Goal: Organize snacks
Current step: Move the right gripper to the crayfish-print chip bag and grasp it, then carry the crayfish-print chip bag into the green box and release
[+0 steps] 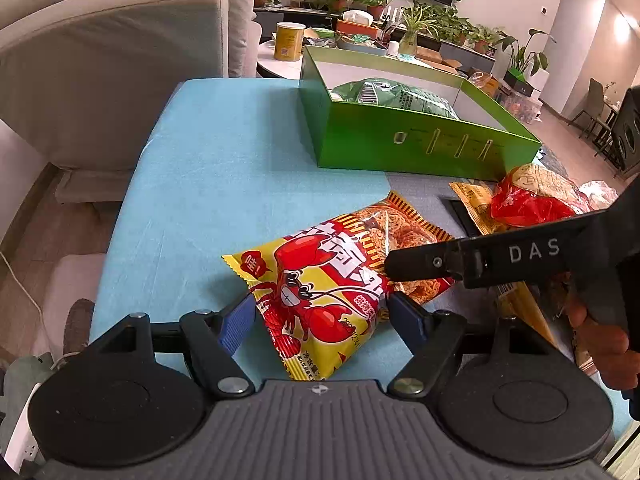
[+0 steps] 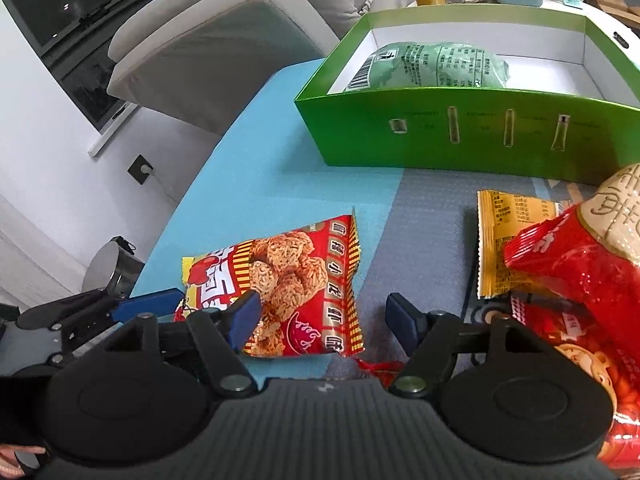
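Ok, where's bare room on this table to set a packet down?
Bare blue cloth runs left of the green box and beyond the lobster packet. Inside the box, space beside the green bag. Crowded on the right: red packets.

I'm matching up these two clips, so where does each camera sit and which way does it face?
Left wrist: on the left gripper, looking forward over the lobster snack bag toward the green box; its blue fingers and the right gripper's arm show.
Right wrist: on the right gripper, facing the same box; the left gripper shows at left.
Shared: bag, box, blue cloth.
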The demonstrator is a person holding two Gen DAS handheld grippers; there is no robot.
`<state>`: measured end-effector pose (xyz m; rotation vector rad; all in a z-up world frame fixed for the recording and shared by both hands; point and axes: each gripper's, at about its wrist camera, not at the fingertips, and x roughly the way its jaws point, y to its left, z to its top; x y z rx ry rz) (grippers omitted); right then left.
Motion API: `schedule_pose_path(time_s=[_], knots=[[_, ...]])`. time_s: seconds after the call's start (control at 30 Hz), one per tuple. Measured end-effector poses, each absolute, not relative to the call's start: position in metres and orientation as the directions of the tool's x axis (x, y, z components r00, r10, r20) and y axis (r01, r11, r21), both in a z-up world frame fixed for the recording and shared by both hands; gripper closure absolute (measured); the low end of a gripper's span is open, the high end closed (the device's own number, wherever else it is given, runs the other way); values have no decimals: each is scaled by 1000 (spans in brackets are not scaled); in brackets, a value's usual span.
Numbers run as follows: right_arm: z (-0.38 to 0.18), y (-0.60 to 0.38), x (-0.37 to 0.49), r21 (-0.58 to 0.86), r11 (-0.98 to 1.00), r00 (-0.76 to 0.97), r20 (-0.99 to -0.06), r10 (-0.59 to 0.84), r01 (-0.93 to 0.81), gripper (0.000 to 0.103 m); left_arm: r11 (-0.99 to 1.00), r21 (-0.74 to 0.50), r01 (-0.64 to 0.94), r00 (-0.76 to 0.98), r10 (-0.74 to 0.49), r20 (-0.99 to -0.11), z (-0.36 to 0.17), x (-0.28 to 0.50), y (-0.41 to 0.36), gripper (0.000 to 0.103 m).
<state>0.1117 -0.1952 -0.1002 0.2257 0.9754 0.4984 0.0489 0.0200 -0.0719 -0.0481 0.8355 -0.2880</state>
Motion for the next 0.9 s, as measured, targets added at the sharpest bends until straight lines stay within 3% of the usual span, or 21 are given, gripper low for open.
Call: schedule_pose_path(time_s=[0.47, 0.57, 0.9], knots=[[-96, -186, 127, 401, 847, 434, -732, 526, -350, 18, 952, -168, 254, 634, -295, -715, -73, 60, 27, 36], [-92, -183, 123, 405, 832, 430, -719, 546, -380, 23, 951, -153, 267, 640, -294, -710, -70, 60, 24, 38], [-68, -188, 111, 344, 853, 517, -685, 513, -392, 23, 947, -119, 297, 683, -298, -667, -41, 56, 15, 38]])
